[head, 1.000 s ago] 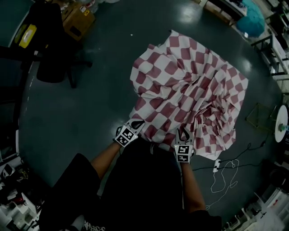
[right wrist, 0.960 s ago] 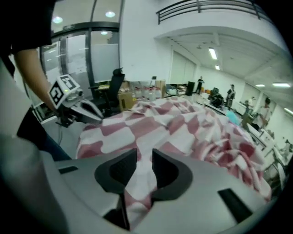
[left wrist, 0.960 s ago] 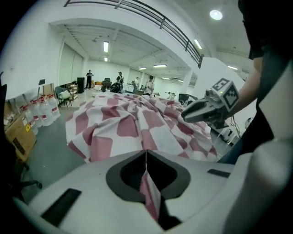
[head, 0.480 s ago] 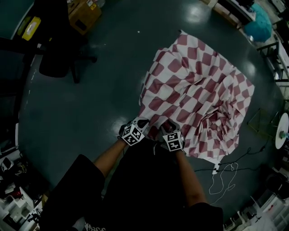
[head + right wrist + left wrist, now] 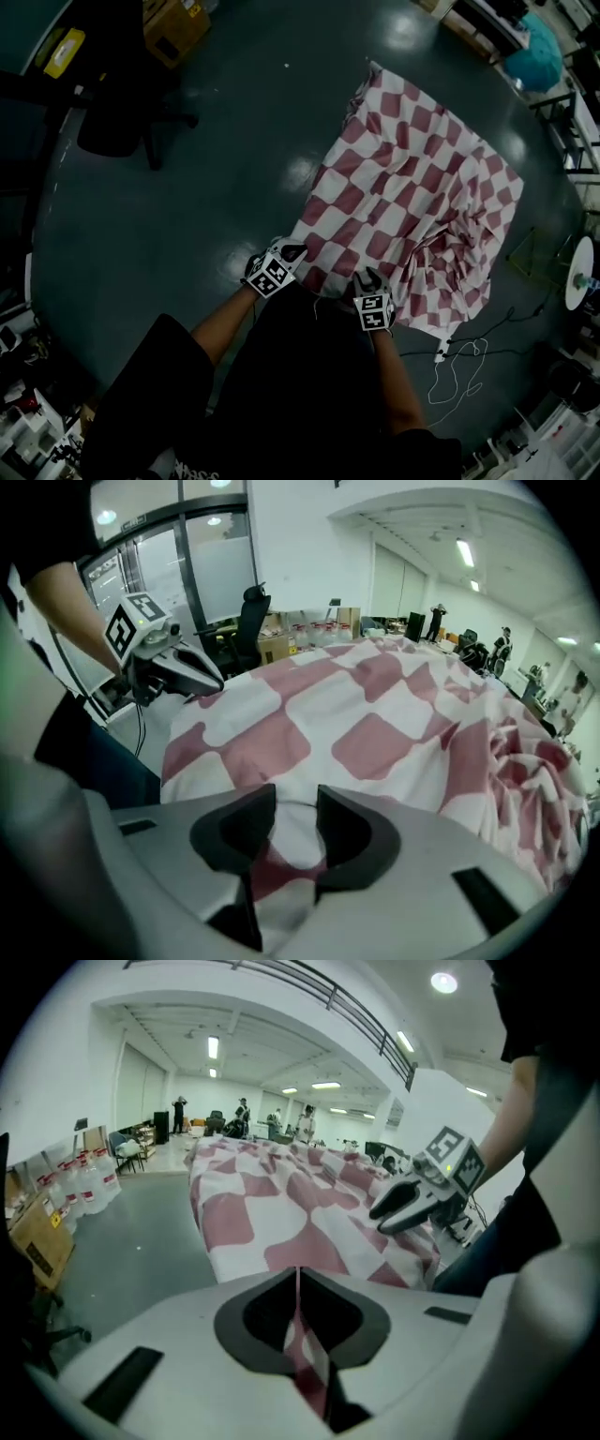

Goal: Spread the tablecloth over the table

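Observation:
A red-and-white checked tablecloth (image 5: 412, 202) covers the table, mostly flat, with a bunch of folds at its right side (image 5: 459, 248). My left gripper (image 5: 290, 253) is at the near left corner, shut on the cloth's hem (image 5: 298, 1279). My right gripper (image 5: 371, 278) is further right along the near edge. Its jaws (image 5: 295, 803) stand apart and are closing, with a fold of cloth lying loosely between them. Each gripper shows in the other's view: the right gripper (image 5: 410, 1206) and the left gripper (image 5: 183, 672).
A black office chair (image 5: 117, 122) and a cardboard box (image 5: 173, 23) stand on the floor at the far left. A white cable (image 5: 455, 366) lies on the floor near the right. A round white stand (image 5: 586, 258) and shelving sit at the right edge.
The cloth has been drawn flatter and wider across the table. My right gripper slid right along the near edge and dropped lower; its jaws have parted. The left gripper kept its hold.

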Tool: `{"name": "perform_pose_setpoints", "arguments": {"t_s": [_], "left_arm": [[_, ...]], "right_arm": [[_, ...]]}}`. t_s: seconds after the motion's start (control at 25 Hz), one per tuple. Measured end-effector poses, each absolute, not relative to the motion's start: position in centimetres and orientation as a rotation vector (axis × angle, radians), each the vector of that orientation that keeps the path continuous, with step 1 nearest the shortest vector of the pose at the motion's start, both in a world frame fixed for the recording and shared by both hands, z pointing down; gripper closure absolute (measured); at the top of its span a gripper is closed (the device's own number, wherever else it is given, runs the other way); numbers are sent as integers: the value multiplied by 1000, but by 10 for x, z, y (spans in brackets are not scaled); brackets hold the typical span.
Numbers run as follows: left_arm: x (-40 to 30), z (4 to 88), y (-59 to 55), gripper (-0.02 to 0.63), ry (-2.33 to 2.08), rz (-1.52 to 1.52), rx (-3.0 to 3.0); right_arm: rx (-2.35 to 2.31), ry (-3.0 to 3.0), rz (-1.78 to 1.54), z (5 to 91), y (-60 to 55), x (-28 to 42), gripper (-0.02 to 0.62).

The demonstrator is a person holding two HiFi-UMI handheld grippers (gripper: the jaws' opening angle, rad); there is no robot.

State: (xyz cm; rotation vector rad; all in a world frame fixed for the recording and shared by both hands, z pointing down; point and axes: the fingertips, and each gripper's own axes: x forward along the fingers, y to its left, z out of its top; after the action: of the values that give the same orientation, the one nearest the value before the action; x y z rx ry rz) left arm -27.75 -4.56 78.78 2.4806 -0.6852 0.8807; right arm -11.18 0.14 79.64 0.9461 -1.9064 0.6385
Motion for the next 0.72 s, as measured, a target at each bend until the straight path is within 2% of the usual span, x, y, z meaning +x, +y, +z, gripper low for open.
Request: {"name": "perform_pose_setpoints", "arguments": {"t_s": [0.2, 0.36, 0.72], "left_arm": [[-290, 792, -36, 589, -706, 962, 2479], [-270, 774, -34, 589, -697, 977, 2540], [-99, 739, -17, 589, -474, 814, 2569]], "right_arm": [[1057, -1914, 762, 784, 12, -104, 436], [1187, -1997, 740, 746, 11, -81, 433], [1633, -1761, 804, 735, 44, 135, 440]]}}
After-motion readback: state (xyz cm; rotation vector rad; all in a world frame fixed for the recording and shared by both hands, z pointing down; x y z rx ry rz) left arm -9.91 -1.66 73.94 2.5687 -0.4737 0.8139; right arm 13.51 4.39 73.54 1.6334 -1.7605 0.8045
